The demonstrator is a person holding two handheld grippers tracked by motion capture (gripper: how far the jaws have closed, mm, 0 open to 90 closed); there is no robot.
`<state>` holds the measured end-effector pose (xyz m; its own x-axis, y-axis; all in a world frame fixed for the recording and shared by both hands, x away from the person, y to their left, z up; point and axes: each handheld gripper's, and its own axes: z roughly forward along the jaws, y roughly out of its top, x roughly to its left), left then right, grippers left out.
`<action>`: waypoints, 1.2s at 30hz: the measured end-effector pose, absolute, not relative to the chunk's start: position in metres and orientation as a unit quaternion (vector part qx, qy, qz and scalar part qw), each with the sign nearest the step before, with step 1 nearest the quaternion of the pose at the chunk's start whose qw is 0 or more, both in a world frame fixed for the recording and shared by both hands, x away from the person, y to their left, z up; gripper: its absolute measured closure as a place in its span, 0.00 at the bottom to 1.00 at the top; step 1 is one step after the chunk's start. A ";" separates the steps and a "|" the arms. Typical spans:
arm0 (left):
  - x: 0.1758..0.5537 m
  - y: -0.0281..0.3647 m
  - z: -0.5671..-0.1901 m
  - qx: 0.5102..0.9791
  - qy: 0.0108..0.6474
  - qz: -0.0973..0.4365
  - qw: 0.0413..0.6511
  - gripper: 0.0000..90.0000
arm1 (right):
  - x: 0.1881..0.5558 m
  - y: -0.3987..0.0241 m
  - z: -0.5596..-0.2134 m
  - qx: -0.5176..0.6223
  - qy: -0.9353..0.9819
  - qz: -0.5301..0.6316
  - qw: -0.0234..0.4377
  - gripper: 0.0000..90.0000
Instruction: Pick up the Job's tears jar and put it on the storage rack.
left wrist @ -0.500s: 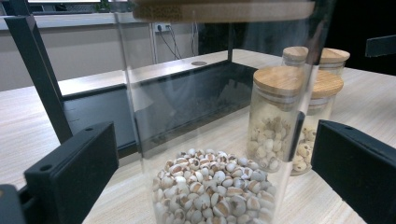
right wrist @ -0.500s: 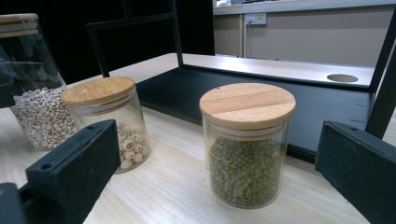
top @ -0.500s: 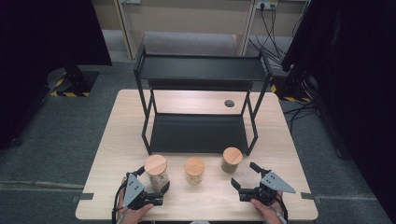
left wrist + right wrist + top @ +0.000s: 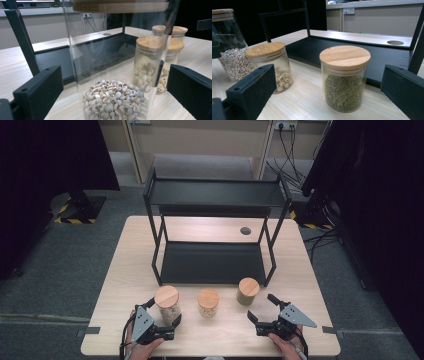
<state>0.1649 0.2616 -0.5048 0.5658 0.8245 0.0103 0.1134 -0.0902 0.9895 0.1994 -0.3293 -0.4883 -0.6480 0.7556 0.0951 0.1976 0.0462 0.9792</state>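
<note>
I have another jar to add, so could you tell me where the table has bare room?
Free: the table left of the rack, and right of it. The lower shelf is bare. Crowded: the front edge, with three jars and both grippers.

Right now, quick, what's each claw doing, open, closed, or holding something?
Left claw: open, jaws on either side of the tall jar, not clamped.
Right claw: open, holding nothing, facing the green-bean jar.

The jars (image 4: 344, 80) were clear glossy glass with smooth wood lids (image 4: 345, 56); the table (image 4: 125, 270) was pale wood, the rack (image 4: 212, 262) matt black metal
</note>
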 end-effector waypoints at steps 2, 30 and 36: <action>0.165 0.262 -0.505 0.671 0.350 0.309 0.577 0.00 | 0.199 -0.329 -0.488 0.347 0.684 0.597 0.236 0.01; 0.166 0.260 -0.506 0.667 0.351 0.309 0.580 0.00 | 0.200 -0.329 -0.489 0.348 0.683 0.599 0.232 0.01; 0.169 0.259 -0.506 0.664 0.355 0.303 0.584 0.00 | 0.200 -0.329 -0.489 0.347 0.684 0.599 0.231 0.01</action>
<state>0.1692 0.2593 -0.5065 0.5639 0.8257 -0.0123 0.1170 -0.0651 0.9910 0.2004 -0.3290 -0.4891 -0.6524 0.7513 0.0997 0.1983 0.0422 0.9792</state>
